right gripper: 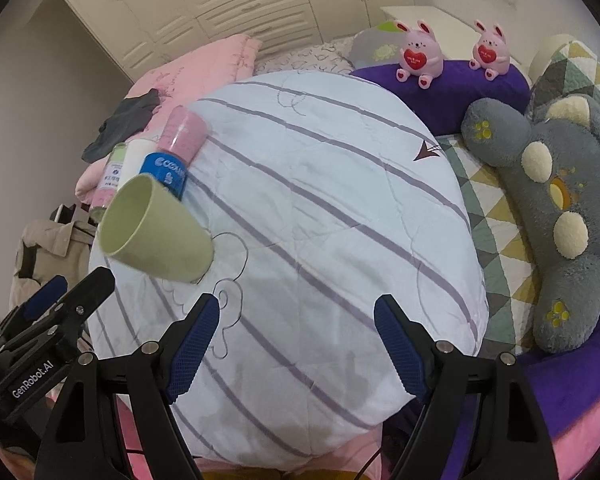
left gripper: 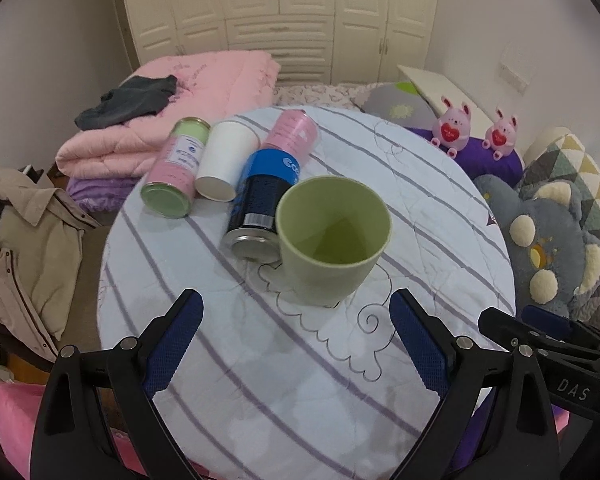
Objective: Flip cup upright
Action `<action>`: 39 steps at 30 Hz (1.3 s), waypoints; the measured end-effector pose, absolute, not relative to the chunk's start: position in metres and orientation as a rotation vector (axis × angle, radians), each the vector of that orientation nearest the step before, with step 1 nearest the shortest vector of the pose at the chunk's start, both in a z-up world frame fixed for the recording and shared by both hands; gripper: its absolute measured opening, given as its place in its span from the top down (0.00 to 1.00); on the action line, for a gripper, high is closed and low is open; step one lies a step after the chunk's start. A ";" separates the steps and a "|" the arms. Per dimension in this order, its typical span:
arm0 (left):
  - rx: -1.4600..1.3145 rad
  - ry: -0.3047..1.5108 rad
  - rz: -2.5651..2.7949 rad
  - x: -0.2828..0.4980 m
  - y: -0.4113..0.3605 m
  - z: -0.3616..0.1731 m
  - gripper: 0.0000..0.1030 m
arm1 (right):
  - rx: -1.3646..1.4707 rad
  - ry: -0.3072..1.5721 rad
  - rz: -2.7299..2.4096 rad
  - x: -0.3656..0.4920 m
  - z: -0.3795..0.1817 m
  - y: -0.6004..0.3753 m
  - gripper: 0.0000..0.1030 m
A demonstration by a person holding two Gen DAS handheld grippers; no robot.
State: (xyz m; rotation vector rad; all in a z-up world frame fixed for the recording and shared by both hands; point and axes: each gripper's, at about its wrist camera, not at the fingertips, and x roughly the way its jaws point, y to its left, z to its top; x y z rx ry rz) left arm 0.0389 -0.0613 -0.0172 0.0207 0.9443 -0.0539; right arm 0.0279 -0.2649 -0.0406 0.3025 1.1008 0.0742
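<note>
**ITEM: green cup — handling notes**

- Item: green cup [left gripper: 334,240], plain, no handle, tapered; mouth wider than base. Looks like thin moulded plastic — prob. light, stiff, smooth-walled, not fragile. Empty inside as far as visible.
- Location: on round table w/ striped cloth [left gripper: 300,400], roughly centre, towards the left edge in right wrist view. Mouth faces up in left wrist view; appears to stand on its base. Right wrist view [right gripper: 156,230] shows it leaning, likely lens distortion at frame edge — can't settle true tilt.
- Neighbours: blue can [left gripper: 260,200] lying on its side, touching or just beside cup's wall; pink can [left gripper: 294,130] behind that; white paper cup [left gripper: 224,160] and pink/green tin [left gripper: 176,168] further towards far-left edge, all lying down.
- Left gripper [left gripper: 296,340]: tongs wide apart, holding nothing, just short of cup, lined up w/ it.
- Right gripper [right gripper: 296,344]: tongs apart, empty, over bare cloth, cup off to its left.
- Grip advice: pinch across outer wall near mid-height, or one pad inside rim, one outside. Smooth taper may slip upward; squeeze gently, wall could flex. Soft cloth beneath — set down flat, or it may tip. Mind blue can; it may roll.
</note>
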 end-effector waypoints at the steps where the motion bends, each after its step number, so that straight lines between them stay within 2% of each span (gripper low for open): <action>1: 0.020 0.935 -0.052 0.035 -0.060 -0.016 0.07 | 0.298 1.097 0.075 0.025 -0.040 -0.263 0.21; 16: -0.004 0.755 -0.055 -0.019 -0.021 0.004 0.07 | 0.178 0.968 0.166 -0.025 -0.017 -0.205 0.21; 26: 0.001 0.568 -0.042 -0.040 -0.011 0.019 0.07 | 0.100 0.788 0.204 -0.046 0.001 -0.177 0.21; 39: -0.006 0.402 -0.014 -0.044 -0.006 -0.016 0.07 | 0.088 0.514 0.186 -0.057 -0.018 -0.184 0.21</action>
